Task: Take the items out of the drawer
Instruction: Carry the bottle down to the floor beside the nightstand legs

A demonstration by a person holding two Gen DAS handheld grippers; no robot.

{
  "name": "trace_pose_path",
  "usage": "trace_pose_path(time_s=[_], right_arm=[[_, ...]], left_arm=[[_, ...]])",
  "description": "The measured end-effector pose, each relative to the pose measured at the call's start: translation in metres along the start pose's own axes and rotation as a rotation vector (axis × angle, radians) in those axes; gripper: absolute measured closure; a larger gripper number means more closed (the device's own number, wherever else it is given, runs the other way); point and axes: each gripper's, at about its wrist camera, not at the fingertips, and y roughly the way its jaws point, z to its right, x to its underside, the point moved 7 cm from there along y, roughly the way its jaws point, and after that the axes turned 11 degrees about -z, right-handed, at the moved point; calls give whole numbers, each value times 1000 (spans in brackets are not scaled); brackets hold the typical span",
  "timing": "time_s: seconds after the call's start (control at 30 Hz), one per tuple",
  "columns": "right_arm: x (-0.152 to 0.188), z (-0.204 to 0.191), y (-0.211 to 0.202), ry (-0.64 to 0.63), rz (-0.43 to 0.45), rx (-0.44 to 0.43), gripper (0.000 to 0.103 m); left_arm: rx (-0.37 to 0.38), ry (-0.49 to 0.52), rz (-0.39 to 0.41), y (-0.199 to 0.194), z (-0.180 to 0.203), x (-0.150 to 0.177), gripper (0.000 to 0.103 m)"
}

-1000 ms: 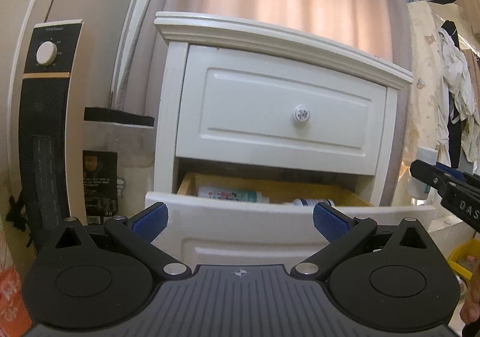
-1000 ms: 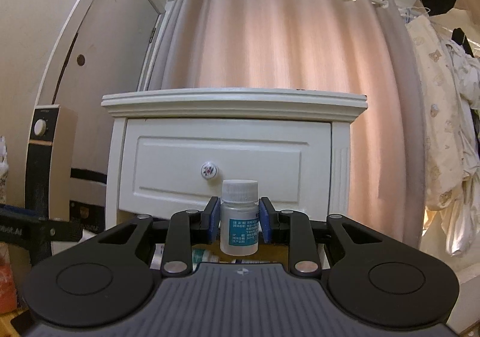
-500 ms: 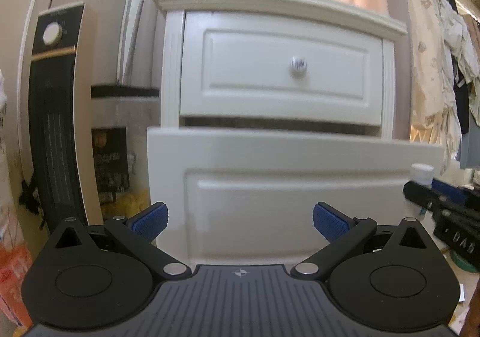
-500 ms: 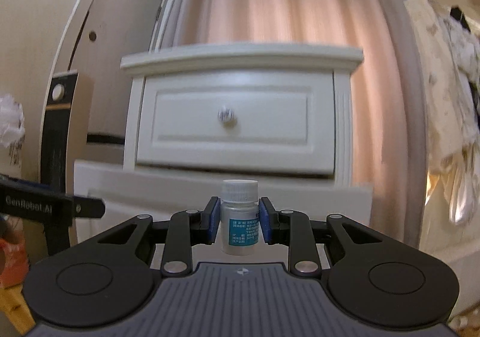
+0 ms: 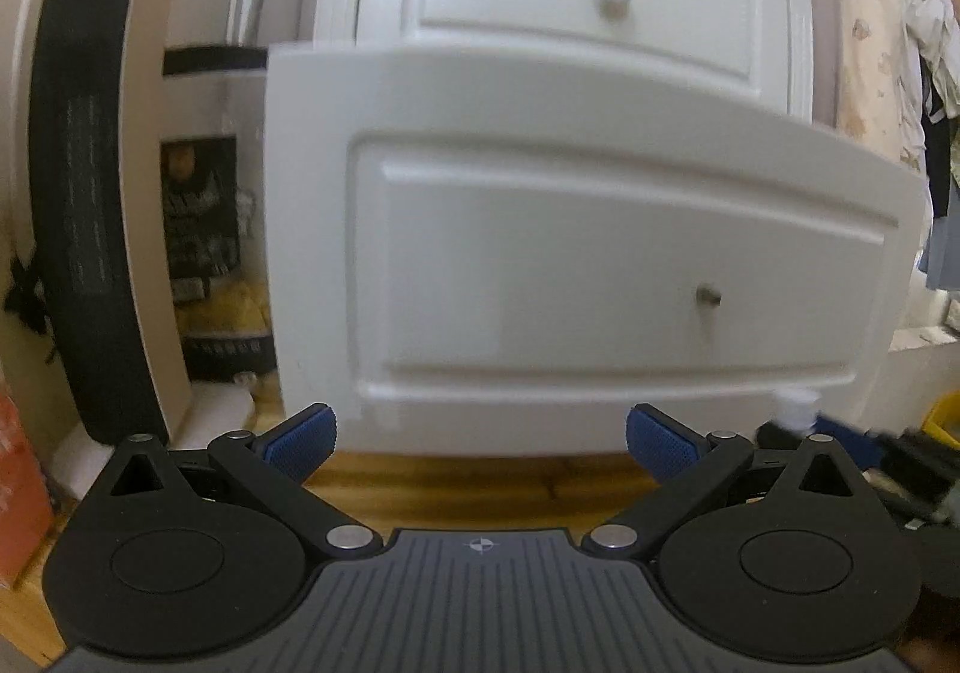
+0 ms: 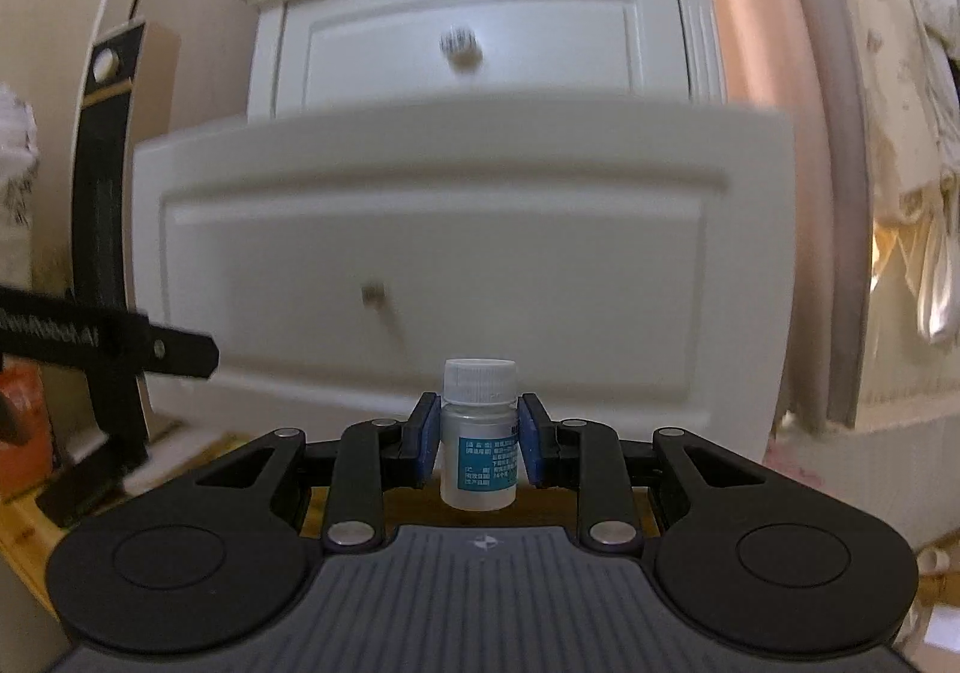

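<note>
Bottle [image 6: 478, 436], small, white ribbed cap, upright in right hand-held gripper [image 6: 478, 445], blue pads clamped mid-body, low before pulled-out drawer [image 6: 444, 253] front. Likely light, rigid plastic, smooth, slippery; grip at label band suits. Left hand-held gripper [image 5: 480, 436] wide open, empty.

Dim warm light, motion blur, fisheye warping
</note>
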Motion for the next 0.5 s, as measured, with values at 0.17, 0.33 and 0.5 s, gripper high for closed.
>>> trace_pose_path(time_s=[0.17, 0.33, 0.5], right_arm=[[37, -3, 29, 30, -55, 15, 75], [62, -2, 47, 38, -58, 52, 75], [80, -5, 58, 46, -70, 62, 75]], left_arm=[[3, 10, -17, 10, 2, 11, 0], [3, 12, -25, 15, 2, 11, 0], [-21, 37, -48, 21, 2, 13, 0]])
